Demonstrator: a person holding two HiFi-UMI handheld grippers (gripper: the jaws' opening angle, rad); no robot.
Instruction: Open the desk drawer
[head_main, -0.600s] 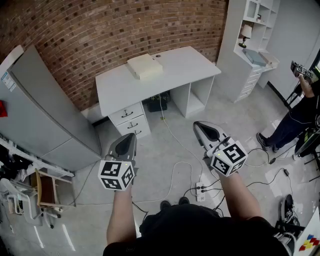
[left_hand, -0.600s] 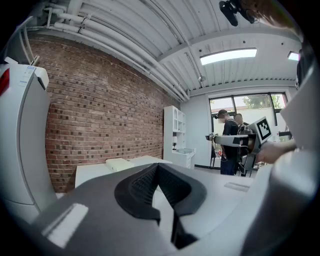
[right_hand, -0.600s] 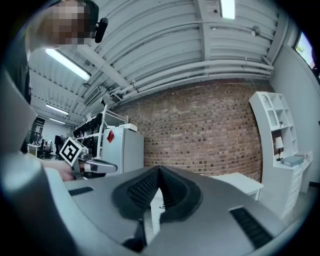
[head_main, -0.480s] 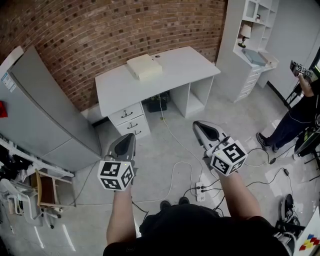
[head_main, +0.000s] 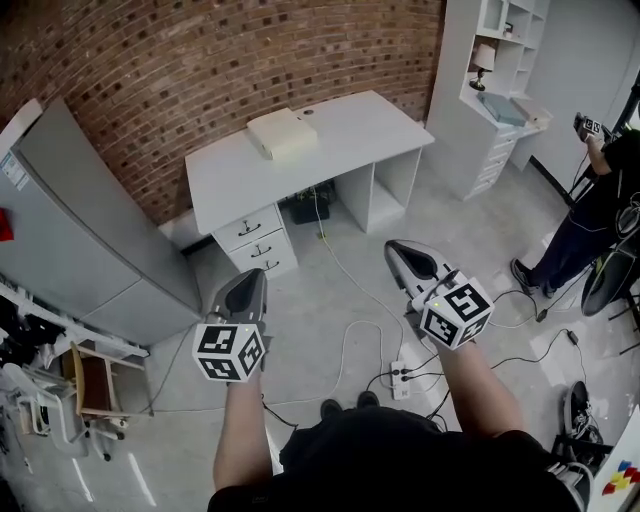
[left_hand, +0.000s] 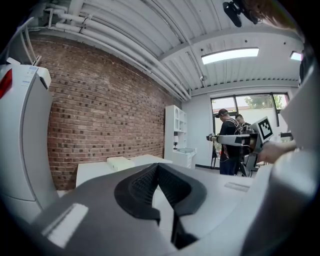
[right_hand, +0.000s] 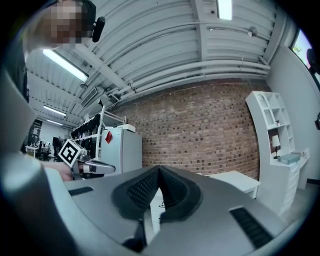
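Well, the left tongs (head_main: 250, 275) and the right tongs (head_main: 398, 250) are both squeezed closed on nothing. The drawer (head_main: 268, 222) is far off, under the left end of the white table (head_main: 330, 150). Step closer first, then open one pair and pinch the handle (head_main: 250, 229) gently.

No text, brand or number was legible. Square black-and-white markers covered the cubes of the left gripper (head_main: 254, 273) and right gripper (head_main: 396, 246). The fridge (head_main: 85, 235) bore a red sticker (head_main: 4, 222) and a small label (head_main: 12, 168), its print too small to read.
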